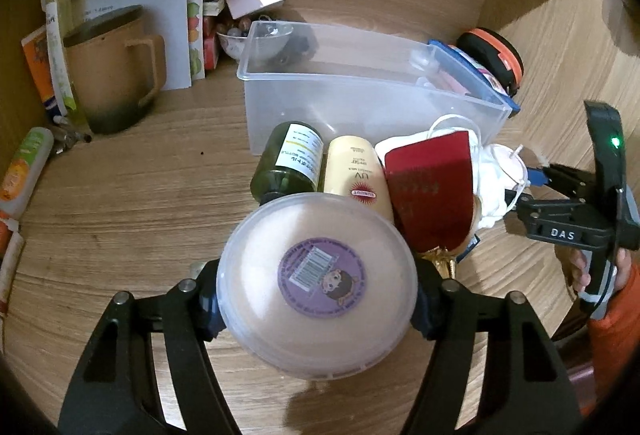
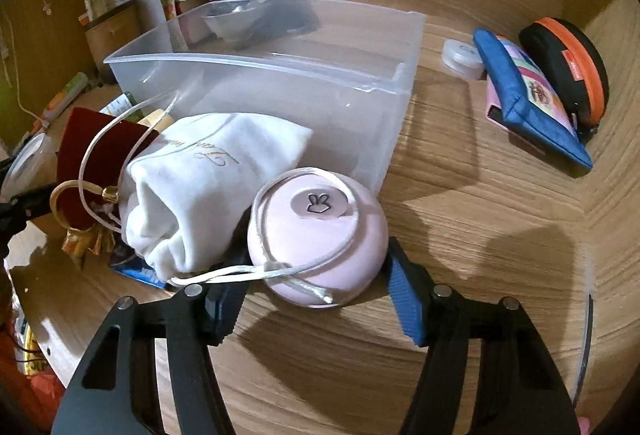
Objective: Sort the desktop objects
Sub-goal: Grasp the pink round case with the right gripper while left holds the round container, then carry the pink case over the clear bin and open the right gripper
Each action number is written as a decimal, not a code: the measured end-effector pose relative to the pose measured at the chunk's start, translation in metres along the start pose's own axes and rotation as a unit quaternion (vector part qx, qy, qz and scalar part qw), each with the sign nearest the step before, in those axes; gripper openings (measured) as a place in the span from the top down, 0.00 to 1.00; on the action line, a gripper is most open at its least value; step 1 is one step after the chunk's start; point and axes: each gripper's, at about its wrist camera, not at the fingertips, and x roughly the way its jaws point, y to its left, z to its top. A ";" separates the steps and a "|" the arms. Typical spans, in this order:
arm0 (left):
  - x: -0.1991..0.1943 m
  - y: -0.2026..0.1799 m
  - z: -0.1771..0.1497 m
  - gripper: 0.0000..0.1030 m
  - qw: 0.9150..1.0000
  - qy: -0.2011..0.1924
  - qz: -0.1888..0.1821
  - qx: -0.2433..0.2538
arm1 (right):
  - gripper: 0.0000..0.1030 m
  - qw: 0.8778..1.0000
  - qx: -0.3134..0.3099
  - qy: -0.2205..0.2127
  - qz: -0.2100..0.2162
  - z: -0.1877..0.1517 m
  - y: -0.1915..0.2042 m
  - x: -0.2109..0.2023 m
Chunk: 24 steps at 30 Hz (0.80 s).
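1. Desk (image 1: 120, 195): wood grain, matt.
2. Bin (image 1: 360, 95): clear plastic, smooth, slightly frosted.
3. Round case (image 1: 316, 287): translucent glossy plastic, paper sticker.
4. White pouch (image 2: 208, 187): soft velvety cloth, satin cord.
5. Pink case (image 2: 320, 235): smooth, matt.
6. Red pouch (image 1: 432, 187): velvet.
7. Far left mug (image 1: 112, 71): matt.
8. Green bottle (image 1: 288, 163): glossy, paper label.

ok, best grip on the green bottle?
Green bottle lies on its side by the bin, cap end hidden under the round tub. Probably take the labelled body across its width, coming from above; the cream tube crowds one side.
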 end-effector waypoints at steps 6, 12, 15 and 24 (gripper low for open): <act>-0.003 0.007 0.005 0.34 1.000 0.001 -0.005 -0.014 | 0.42 0.999 0.036 -0.020 -0.021 -0.013 -0.015 -0.026; -0.012 0.009 0.014 0.34 1.000 -0.011 -0.014 -0.017 | 0.42 0.998 0.021 -0.017 -0.065 -0.021 -0.023 -0.038; -0.016 0.011 0.019 0.34 1.000 -0.017 -0.020 -0.017 | 0.42 0.996 0.000 -0.013 -0.085 -0.021 -0.021 -0.040; -0.022 0.012 0.039 0.34 0.999 -0.020 -0.040 -0.021 | 0.42 0.995 -0.012 -0.065 -0.081 -0.004 -0.015 -0.064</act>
